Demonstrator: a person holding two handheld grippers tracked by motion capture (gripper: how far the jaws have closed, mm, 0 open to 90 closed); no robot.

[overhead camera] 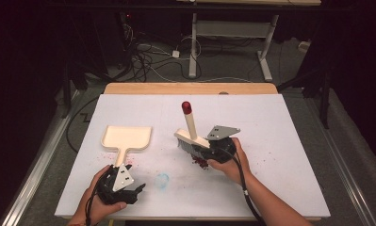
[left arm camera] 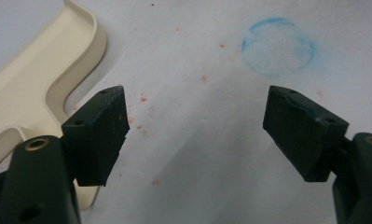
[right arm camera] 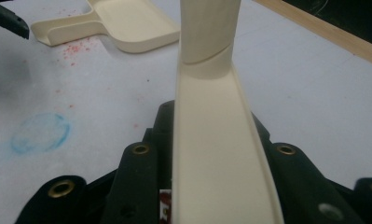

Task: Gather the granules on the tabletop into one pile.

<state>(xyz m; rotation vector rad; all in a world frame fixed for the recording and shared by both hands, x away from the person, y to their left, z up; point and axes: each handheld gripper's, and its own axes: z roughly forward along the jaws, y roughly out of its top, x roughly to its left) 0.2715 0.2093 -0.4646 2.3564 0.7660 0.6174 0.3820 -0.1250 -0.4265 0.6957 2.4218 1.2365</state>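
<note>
Brush: a cream hand brush [overhead camera: 191,139] with a red-capped handle is held on the white table sheet [overhead camera: 280,141], right of centre; its bristles are set down just beside a small dark-red heap of crumbs [overhead camera: 200,162], and the handle rises away from the person.
Crumbs: one heap is gathered at the brush; fine red specks are scattered near the dustpan handle and across the right part of the sheet.
Dustpan: the cream dustpan [overhead camera: 127,138] lies flat, left of centre, handle toward the person; no crumbs can be made out inside it.
Progress: judged early to middle; some sweeping into a heap appears done, while moving the heap into the pan and collecting the loose specks appear left.
Right gripper: the right gripper [overhead camera: 213,149] is clamped on the brush's back, as seen in the right gripper view [right arm camera: 221,186]; the hand is wrapped round it from the near side, forearm entering from bottom right.
Left gripper: the left gripper [overhead camera: 122,181] is held low at the near edge, just beside the dustpan handle; its jaws stand apart with nothing between them, over bare sheet [left arm camera: 195,135].
Blue mark: a faint blue ring [overhead camera: 161,181] is drawn between the two hands.
</note>
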